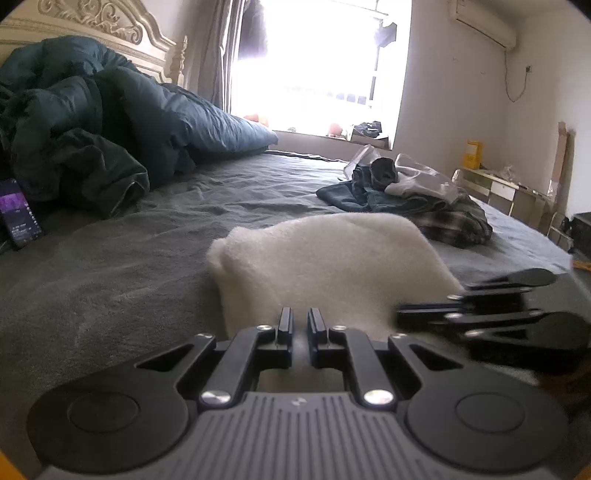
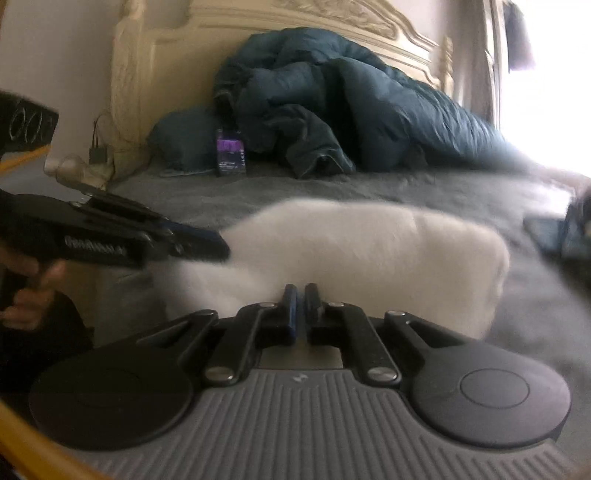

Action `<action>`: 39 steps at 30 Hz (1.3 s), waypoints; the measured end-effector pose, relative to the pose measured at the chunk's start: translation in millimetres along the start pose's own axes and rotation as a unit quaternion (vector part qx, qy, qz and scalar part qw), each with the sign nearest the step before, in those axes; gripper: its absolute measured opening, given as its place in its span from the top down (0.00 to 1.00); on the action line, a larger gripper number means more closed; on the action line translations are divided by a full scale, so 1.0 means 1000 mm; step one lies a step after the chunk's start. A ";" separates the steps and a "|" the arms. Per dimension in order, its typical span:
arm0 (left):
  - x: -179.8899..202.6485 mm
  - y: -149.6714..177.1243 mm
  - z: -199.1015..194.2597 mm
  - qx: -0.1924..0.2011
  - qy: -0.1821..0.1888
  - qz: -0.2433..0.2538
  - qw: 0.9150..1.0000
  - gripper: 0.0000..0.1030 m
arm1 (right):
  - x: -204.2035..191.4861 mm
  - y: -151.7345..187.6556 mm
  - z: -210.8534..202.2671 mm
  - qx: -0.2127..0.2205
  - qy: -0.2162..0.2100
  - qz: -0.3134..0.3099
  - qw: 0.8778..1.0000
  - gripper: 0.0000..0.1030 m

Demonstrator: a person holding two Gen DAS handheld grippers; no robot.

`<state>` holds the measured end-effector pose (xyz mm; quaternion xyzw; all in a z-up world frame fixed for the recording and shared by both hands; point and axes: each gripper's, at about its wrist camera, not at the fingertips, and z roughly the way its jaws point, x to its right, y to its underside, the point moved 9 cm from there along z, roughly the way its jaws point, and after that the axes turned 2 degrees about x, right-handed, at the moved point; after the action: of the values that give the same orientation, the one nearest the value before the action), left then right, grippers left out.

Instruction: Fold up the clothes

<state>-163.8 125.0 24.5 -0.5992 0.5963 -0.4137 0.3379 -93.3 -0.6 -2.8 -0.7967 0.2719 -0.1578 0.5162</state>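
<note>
A white fleecy garment [image 1: 328, 258] lies bunched on the grey bed sheet [image 1: 110, 280], just ahead of both grippers. In the left wrist view my left gripper [image 1: 301, 321] has its fingers nearly together on the garment's near edge. From the right, my right gripper [image 1: 400, 315] reaches in and its tips meet the garment's lower right corner. In the right wrist view the garment [image 2: 369, 251] is blurred. My right gripper [image 2: 301, 299] is pinched shut at its near edge, while my left gripper [image 2: 221, 247] touches its left end.
A dark teal duvet [image 1: 110, 122] is heaped against the carved headboard [image 2: 332, 18]. A phone with a purple screen [image 1: 20, 214] leans by it. A pile of jeans, plaid and white clothes [image 1: 417, 199] lies far right. A hand [image 2: 29, 288] holds the left gripper.
</note>
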 end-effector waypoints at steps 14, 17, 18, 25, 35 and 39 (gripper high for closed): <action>-0.002 0.000 -0.001 0.008 -0.003 -0.009 1.000 0.90 | -0.016 -0.042 -0.009 0.033 0.008 0.004 0.999 1.00; -0.002 0.001 -0.001 0.006 0.007 -0.016 1.000 0.90 | -0.001 -0.010 0.020 0.007 0.009 0.026 1.000 1.00; -0.001 0.001 -0.001 0.006 0.006 -0.015 1.000 0.90 | 0.006 -0.006 0.013 0.005 0.014 0.039 0.999 1.00; 0.003 0.002 -0.001 0.008 0.000 -0.001 1.000 0.90 | 0.028 0.025 -0.036 -0.047 0.096 0.017 0.994 1.00; -0.002 0.000 -0.005 0.012 0.012 -0.016 1.000 0.90 | 0.037 -0.039 -0.013 0.044 0.107 0.057 0.992 1.00; 0.008 -0.017 -0.012 0.023 0.031 -0.011 0.999 0.90 | 0.061 -0.003 0.009 0.003 0.125 0.093 0.988 1.00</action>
<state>-167.6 119.2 45.3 -0.5847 0.5901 -0.4497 0.3280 -38.4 -29.7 -5.2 -0.7407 0.4062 -0.2082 0.4930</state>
